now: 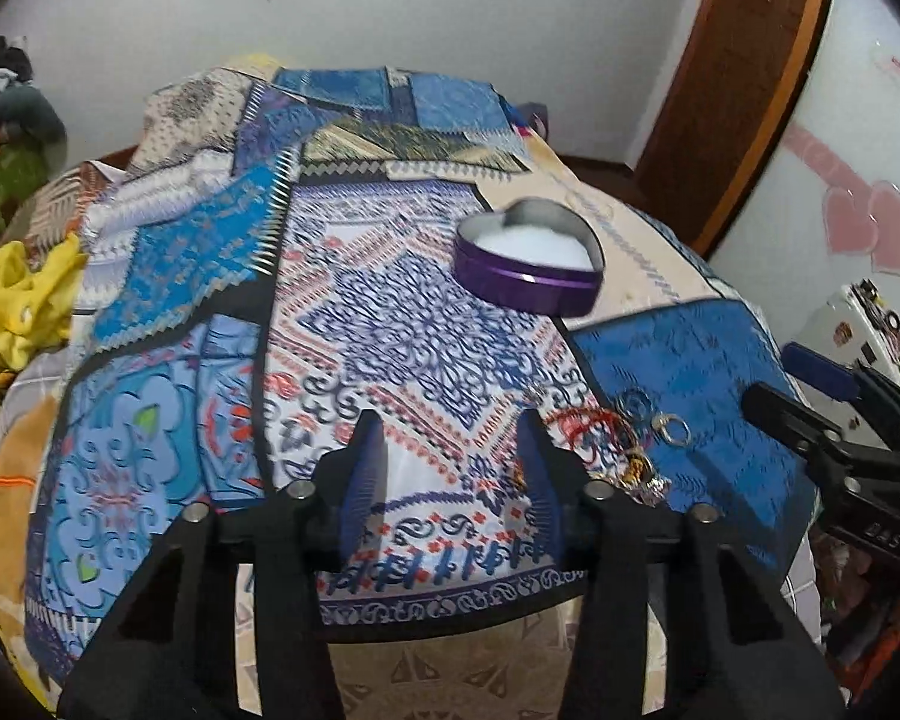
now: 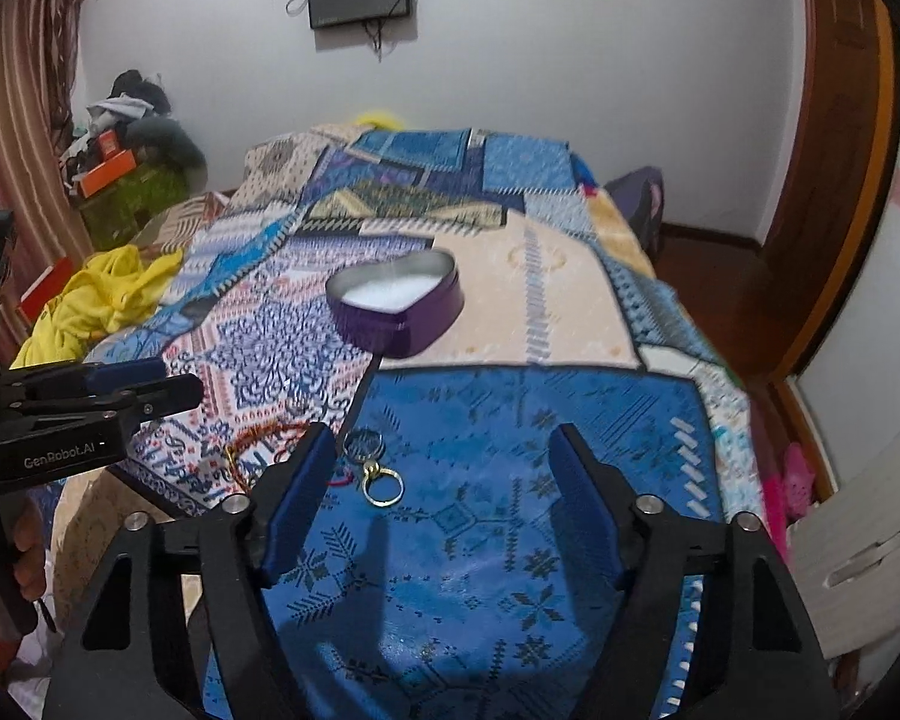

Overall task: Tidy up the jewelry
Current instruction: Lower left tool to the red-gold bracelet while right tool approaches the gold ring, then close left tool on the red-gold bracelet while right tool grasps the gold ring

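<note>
A purple heart-shaped tin [image 1: 531, 261] with white padding stands open on the patterned bedspread; it also shows in the right wrist view [image 2: 399, 306]. A small heap of jewelry [image 1: 624, 441] lies near the bed's front edge: red cord bracelets, rings and a gold ring [image 2: 383, 487]. My left gripper [image 1: 450, 432] is open and empty, just left of the heap. My right gripper [image 2: 444, 450] is open and empty, with the gold ring just inside its left finger [image 2: 297, 498]. The right gripper also shows at the right edge of the left wrist view [image 1: 810, 402].
The patchwork bedspread [image 2: 510, 540] covers the bed. A yellow cloth [image 2: 102, 300] lies at the left side. A wooden door frame [image 2: 834, 180] stands at the right. Boxes and clothes [image 2: 126, 162] are piled in the far left corner.
</note>
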A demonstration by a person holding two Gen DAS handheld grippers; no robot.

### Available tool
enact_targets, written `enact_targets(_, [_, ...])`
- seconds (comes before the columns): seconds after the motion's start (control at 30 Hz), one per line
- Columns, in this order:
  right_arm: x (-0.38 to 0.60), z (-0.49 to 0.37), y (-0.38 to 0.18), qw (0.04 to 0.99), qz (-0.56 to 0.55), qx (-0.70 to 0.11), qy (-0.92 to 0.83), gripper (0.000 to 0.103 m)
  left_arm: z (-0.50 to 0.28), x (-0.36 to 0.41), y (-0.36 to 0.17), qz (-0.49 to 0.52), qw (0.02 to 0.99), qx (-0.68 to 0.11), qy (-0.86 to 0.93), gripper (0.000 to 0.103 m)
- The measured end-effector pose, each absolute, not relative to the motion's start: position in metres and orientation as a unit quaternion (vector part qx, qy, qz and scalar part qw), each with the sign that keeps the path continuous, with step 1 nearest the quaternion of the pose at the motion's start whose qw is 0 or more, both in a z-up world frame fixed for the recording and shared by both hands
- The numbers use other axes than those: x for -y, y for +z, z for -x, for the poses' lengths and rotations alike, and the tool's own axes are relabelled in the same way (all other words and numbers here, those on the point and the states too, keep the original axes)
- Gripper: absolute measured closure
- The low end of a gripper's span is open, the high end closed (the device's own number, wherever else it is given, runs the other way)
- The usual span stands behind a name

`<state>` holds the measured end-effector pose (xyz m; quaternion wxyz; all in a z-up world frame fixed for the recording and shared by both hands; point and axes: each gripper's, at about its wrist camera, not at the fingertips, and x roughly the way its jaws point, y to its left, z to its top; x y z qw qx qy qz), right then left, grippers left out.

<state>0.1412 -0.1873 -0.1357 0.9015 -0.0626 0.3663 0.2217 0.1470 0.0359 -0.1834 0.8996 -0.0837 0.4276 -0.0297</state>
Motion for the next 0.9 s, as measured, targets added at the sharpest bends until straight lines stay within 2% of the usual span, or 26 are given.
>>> enact_targets(0.27, [0.182,-0.147,-0.154,0.878,0.068,-0.402,0.250,0.055,-0.158,-0.016,-0.198,0.063,0.888,-0.450,-0.069,0.077])
enact_targets(0.57, [0.167,-0.152,-0.166,0.865,0.093,-0.414,0.267,0.069,-0.163,-0.013,-0.208,0.056,0.882,-0.460,-0.082,0.084])
enact_targets(0.73, [0.164,-0.152,-0.171,0.864,0.109,-0.412,0.266,0.085,-0.166,-0.009,-0.212,0.055,0.880,-0.461,-0.101,0.092])
enact_targets(0.9, [0.166,-0.154,-0.171,0.864,0.100,-0.412,0.270,0.087,-0.166,-0.010,-0.213,0.055,0.880,-0.460,-0.106,0.097])
